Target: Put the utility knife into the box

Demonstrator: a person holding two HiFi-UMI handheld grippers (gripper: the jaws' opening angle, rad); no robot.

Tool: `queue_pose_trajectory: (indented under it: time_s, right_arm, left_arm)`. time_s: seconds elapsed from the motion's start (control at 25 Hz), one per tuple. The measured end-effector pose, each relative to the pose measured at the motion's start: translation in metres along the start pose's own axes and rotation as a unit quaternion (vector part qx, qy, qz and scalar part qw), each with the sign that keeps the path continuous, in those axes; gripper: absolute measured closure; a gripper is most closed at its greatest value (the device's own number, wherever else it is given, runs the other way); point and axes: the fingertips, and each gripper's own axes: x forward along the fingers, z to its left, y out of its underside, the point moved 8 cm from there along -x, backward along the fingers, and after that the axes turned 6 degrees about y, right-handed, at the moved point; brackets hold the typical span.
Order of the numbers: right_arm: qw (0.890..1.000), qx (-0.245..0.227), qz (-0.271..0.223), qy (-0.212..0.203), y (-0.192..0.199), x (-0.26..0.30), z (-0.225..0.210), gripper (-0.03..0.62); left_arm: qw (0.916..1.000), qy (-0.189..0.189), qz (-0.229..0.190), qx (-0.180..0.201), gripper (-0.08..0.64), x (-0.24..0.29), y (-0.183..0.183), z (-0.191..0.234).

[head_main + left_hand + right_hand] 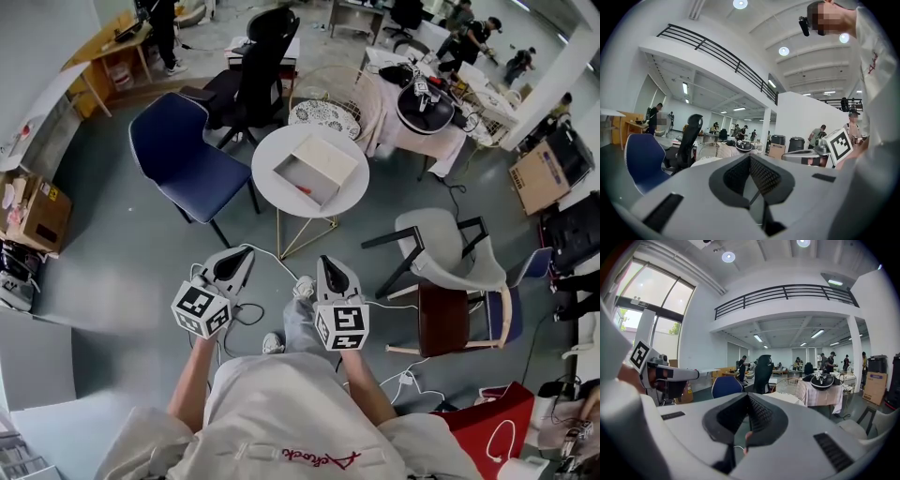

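Observation:
A shallow open box [317, 167] stands on a small round white table [352, 192] some way ahead of me. A small red utility knife [303, 189] shows at the box's near edge, apparently lying inside it. Both grippers hang low over the floor in front of my legs, well short of the table. The left gripper [246, 251] points toward the table with its jaws together and nothing between them; its own view shows the pads [761, 176] meeting. The right gripper [326, 260] is beside it, also shut and empty, its pads [759, 414] closed.
A blue chair [183, 159] stands left of the table, and a black office chair [253, 70] is behind it. A grey chair [450, 253] is at the right, a wire basket seat [328, 103] beyond the table. Cables [248, 314] trail on the floor by my feet.

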Motion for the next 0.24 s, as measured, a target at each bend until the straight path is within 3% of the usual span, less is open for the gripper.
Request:
queue_pose_trajectory:
  time_s: [0.24]
  right_arm:
    - [1.0,-0.002,-0.001,0.003,0.0015,-0.0028,-0.0003,0.577]
  left_arm:
    - [1.0,0.002,-0.002,-0.005,0.549,-0.0022,0.0035,-0.0045]
